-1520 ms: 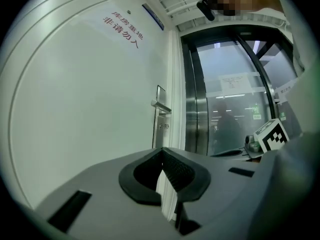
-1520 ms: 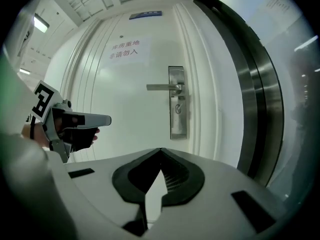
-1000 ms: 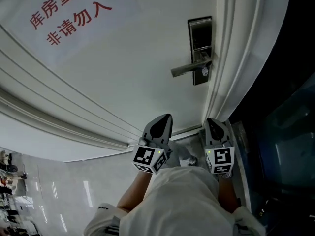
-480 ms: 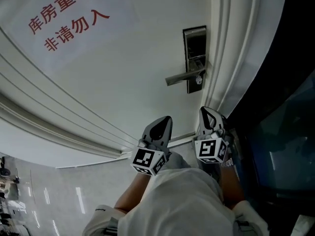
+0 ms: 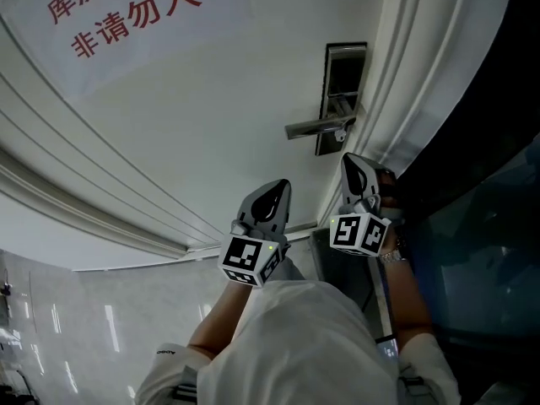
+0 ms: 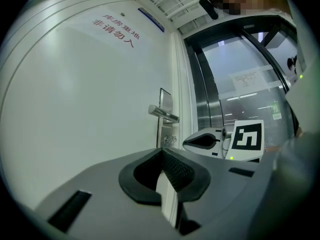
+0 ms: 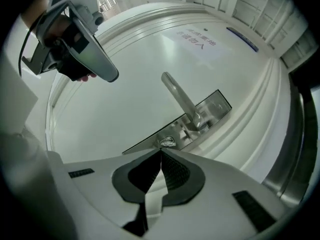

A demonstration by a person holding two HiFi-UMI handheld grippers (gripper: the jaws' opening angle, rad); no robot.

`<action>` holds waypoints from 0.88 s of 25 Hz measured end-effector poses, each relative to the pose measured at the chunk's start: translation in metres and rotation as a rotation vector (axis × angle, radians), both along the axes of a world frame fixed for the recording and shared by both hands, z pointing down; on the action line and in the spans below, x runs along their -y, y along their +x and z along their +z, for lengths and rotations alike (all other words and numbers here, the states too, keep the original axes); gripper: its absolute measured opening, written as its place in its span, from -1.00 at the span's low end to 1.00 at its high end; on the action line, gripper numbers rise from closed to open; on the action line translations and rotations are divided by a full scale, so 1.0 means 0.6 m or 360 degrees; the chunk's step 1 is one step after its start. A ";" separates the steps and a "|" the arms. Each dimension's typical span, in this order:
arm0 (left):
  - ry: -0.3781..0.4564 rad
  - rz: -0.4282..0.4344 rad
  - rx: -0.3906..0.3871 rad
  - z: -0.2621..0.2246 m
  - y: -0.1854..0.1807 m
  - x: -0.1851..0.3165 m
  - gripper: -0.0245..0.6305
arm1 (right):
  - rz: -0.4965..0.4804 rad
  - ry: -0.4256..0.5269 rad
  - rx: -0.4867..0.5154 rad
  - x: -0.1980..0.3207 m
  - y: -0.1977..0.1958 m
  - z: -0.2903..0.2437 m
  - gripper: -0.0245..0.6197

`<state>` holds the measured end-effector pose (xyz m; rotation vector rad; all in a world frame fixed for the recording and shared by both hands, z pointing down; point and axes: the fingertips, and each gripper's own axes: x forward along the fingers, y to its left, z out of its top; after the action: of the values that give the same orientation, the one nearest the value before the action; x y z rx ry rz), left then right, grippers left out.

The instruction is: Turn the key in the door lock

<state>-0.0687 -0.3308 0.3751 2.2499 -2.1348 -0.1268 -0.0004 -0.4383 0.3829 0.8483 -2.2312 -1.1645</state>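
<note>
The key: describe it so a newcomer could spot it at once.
On the white door, a metal lock plate sits near the right edge. The key is the small shiny piece just under its lever handle.

Upper left of the head view, the red lettering (image 5: 118, 19) on the door (image 5: 211, 133) runs off the top edge, its upper row sliced through. In the right gripper view, centre frame, the key (image 7: 168, 142) peeks just over the pressed-together tips of the right gripper (image 7: 161, 151). Its lower part is covered, and so is the near edge of the lock plate (image 7: 218, 104). Back in the head view that key is a mere speck. Upper right of the left gripper view, a paper notice (image 6: 246, 79) has print too small to read.
</note>
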 end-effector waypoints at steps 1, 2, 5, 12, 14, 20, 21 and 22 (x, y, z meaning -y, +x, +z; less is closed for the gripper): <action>-0.0001 -0.0009 -0.0006 0.002 -0.003 0.000 -0.90 | 0.0000 0.0016 -0.0024 0.005 -0.003 -0.004 -0.92; 0.0000 -0.0017 -0.0015 0.004 -0.005 0.000 -0.90 | 0.0001 0.0023 -0.0053 0.012 -0.006 -0.006 -0.88; 0.0009 -0.0035 -0.0041 0.008 -0.009 -0.004 -0.90 | -0.0003 0.0078 -0.0156 0.029 -0.015 -0.012 -0.64; 0.0007 -0.0080 -0.0068 0.015 -0.018 -0.018 -0.90 | -0.0043 0.0296 -0.0354 0.036 -0.046 -0.013 -0.56; -0.0026 -0.0098 -0.0083 0.025 -0.023 -0.024 -0.90 | -0.0042 0.0327 -0.0376 0.042 -0.056 -0.010 -0.56; 0.0005 -0.0136 -0.0088 0.024 -0.038 -0.035 -0.90 | 0.0005 0.0335 -0.0333 0.053 -0.065 -0.012 -0.57; 0.0006 -0.0140 -0.0092 0.024 -0.041 -0.036 -0.90 | 0.0007 0.0338 -0.0324 0.052 -0.065 -0.012 -0.57; 0.0006 -0.0142 -0.0094 0.024 -0.043 -0.036 -0.90 | 0.0006 0.0347 -0.0318 0.052 -0.066 -0.012 -0.57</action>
<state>-0.0944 -0.3091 0.3896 2.1251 -2.2067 -0.1982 -0.0398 -0.4697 0.3759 0.7807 -1.9669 -1.4432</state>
